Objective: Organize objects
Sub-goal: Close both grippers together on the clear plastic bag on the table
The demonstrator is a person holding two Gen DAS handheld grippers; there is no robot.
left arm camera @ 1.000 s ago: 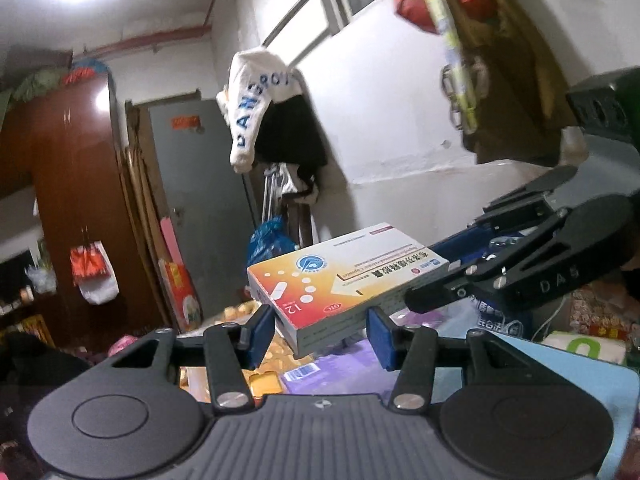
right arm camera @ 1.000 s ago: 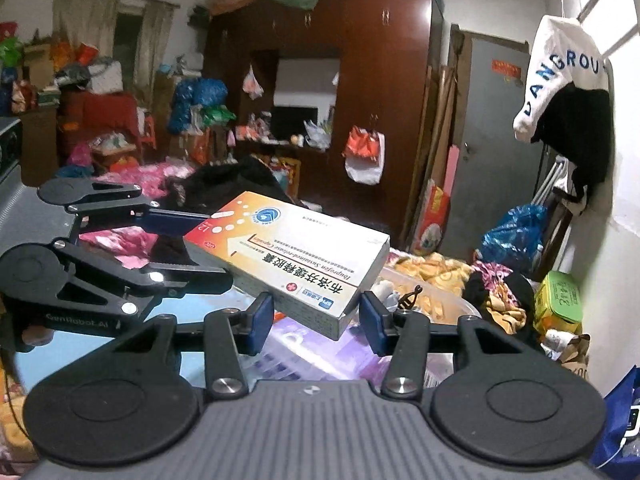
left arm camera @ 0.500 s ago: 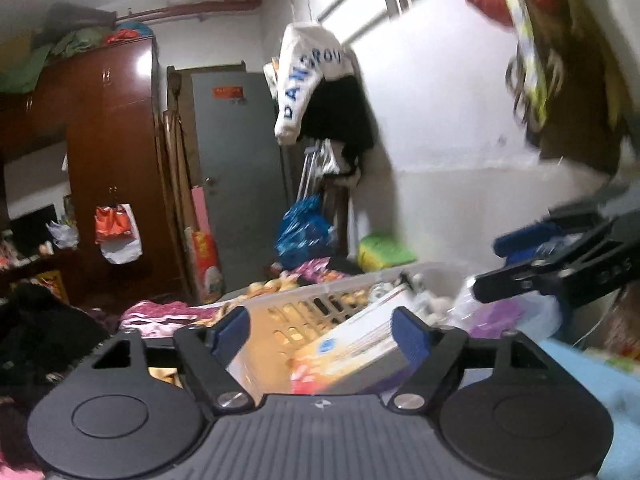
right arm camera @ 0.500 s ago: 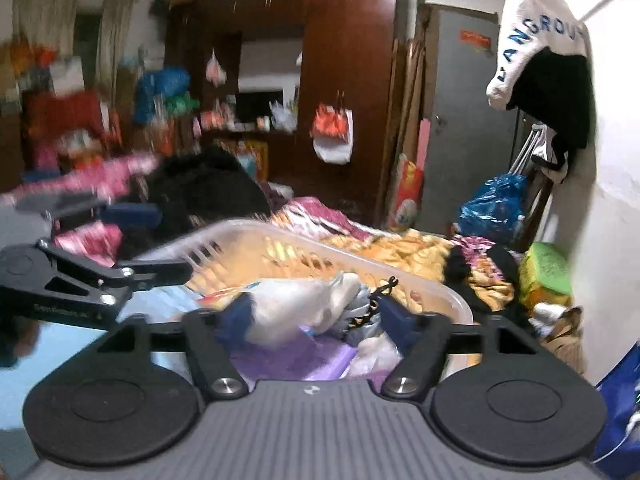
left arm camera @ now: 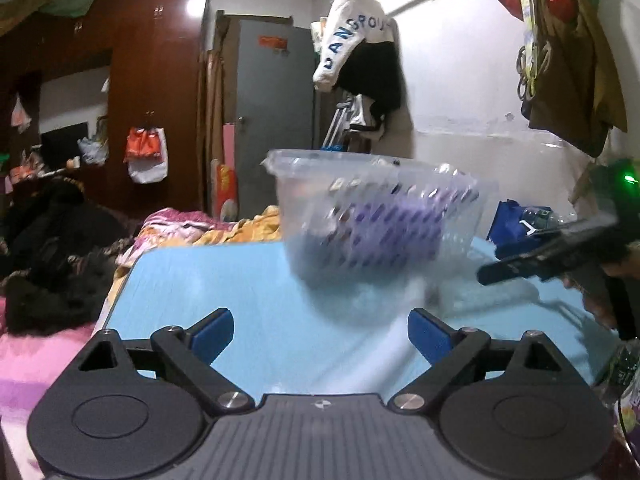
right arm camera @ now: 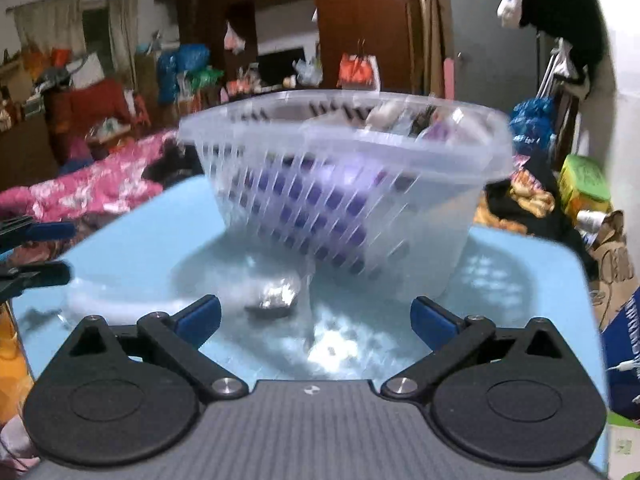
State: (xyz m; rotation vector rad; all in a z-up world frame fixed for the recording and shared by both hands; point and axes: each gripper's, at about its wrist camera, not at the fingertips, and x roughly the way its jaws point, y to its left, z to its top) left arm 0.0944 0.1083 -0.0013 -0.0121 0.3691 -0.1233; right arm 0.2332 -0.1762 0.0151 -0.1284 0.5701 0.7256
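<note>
A translucent slotted plastic basket [left arm camera: 376,216] stands on the light blue table [left arm camera: 208,280]; it holds a purple pack and other items, blurred. It also shows in the right wrist view [right arm camera: 352,200]. My left gripper [left arm camera: 320,330] is open and empty, low over the table in front of the basket. My right gripper [right arm camera: 316,320] is open and empty, also in front of the basket; it shows at the right edge of the left wrist view [left arm camera: 552,252]. A small shiny crumpled object [right arm camera: 274,298] lies on the table between the right gripper and the basket.
The table [right arm camera: 520,280] stands beside a bed with pink and orange bedding [left arm camera: 180,224] and dark clothes [left arm camera: 52,264]. A wardrobe [left arm camera: 156,92] and grey door [left arm camera: 272,112] are behind. Bags and a green box [right arm camera: 584,184] sit to the right.
Both grippers held the medicine box together a second ago; they released it over the basket, opened wide and drew back and down. The box is no longer in view.
</note>
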